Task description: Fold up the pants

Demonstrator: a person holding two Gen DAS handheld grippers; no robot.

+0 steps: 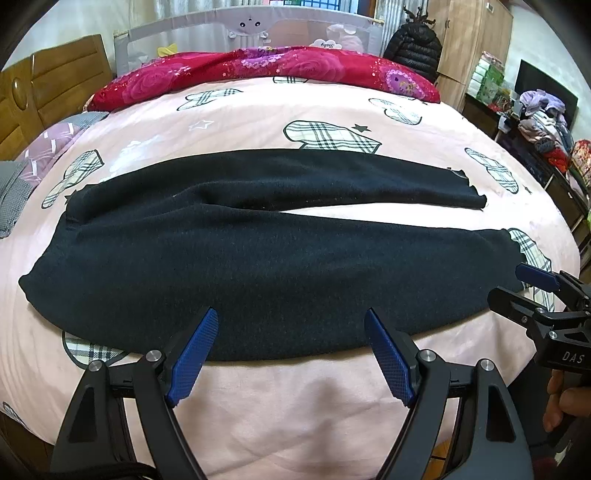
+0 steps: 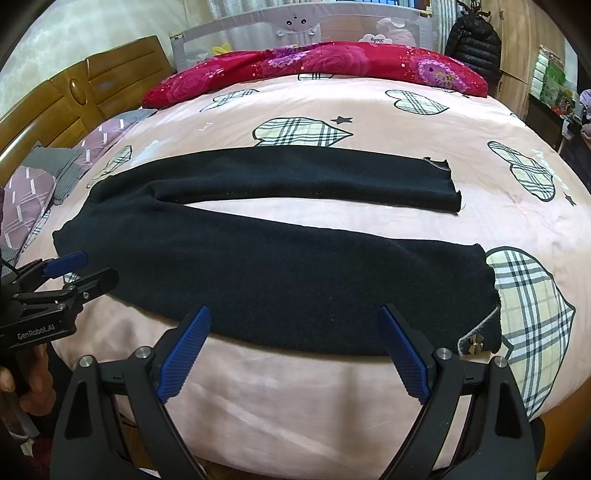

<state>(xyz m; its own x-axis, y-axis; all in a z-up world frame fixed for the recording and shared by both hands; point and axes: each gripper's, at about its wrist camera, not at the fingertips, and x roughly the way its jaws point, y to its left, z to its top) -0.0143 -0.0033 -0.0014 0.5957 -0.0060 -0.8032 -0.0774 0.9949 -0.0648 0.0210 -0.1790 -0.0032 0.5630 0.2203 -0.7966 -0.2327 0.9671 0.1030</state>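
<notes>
Your black pants (image 1: 258, 266) lie flat and unfolded across the pink bedsheet (image 1: 295, 398), waistband toward your left, the two legs running to your right and parted by a narrow wedge of sheet. The near leg ends at a hem (image 2: 487, 295) beside a plaid heart print (image 2: 532, 314); a small flower ornament (image 2: 476, 345) sits at that hem's near corner.

Your left gripper (image 1: 291, 354) hovers over the near edge of the pants, jaws spread wide, its blue pads (image 1: 194, 358) holding nothing. Your right gripper (image 2: 295, 350) hovers likewise over the near leg, jaws wide apart and empty. Each tool appears at the margin of the other's view: the right one near the hem end (image 1: 532, 291), the left one near the waistband end (image 2: 74, 273).

Nothing lies on the pants. At the far side of the bed you have a red floral quilt (image 1: 258, 70), with a grey bed rail (image 1: 251, 26) behind it. A wooden headboard (image 2: 74, 96) and grey-and-mauve pillows (image 2: 33, 192) stand to your left; a black puffer jacket (image 1: 413, 48), a wooden wardrobe (image 1: 469, 44) and a pile of clothes (image 1: 543, 122) stand to your right
</notes>
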